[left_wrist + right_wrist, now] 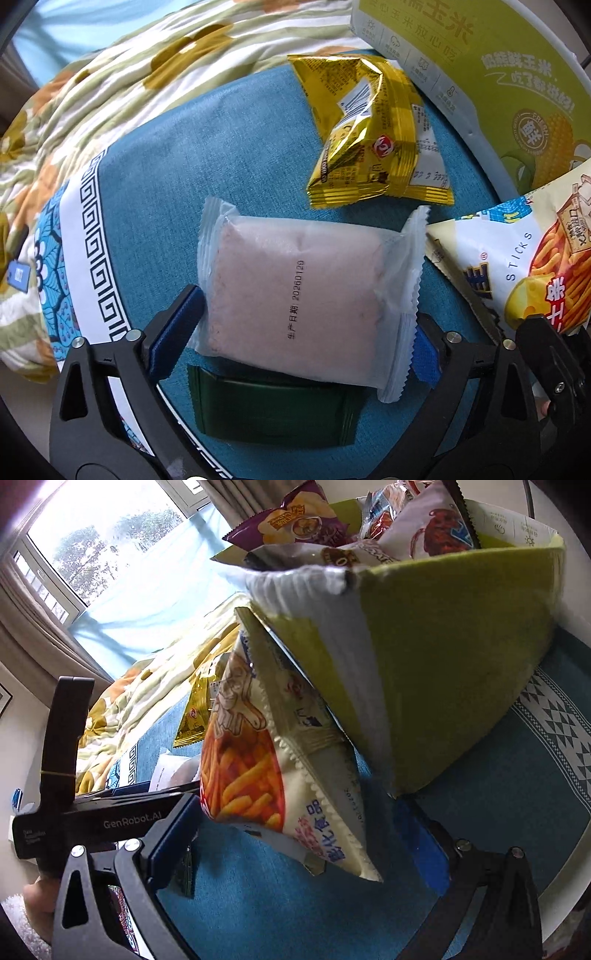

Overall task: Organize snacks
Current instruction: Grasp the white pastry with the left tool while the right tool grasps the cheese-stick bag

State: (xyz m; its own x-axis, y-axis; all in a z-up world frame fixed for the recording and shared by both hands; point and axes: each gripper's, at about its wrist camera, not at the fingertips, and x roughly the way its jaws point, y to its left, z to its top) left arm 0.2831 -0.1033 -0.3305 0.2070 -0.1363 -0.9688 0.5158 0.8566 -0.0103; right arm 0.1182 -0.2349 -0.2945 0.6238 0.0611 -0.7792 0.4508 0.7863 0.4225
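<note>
On the blue cloth lies a frosted packet with a pink cake inside, and the left hand-held gripper sits wide around it, blue pads on either side; can't tell if they're actually touching the wrapper. Half under that packet, nearer the camera, is a dark green sachet. Further away there's a crumpled gold snack pack, apart from the pink one. A green corn box stands at the right edge of the cloth with a bunch of snack bags sticking out of its top.

Over on the right wrist view, the right hand-held gripper has its jaws spread wide around a bag of cheese sticks. Bag's tilted, upper end leaning against the box corner, lower end between the fingers. Whether the pads grip it, hard to say. A floral blanket is bunched up beyond the cloth, window behind.
</note>
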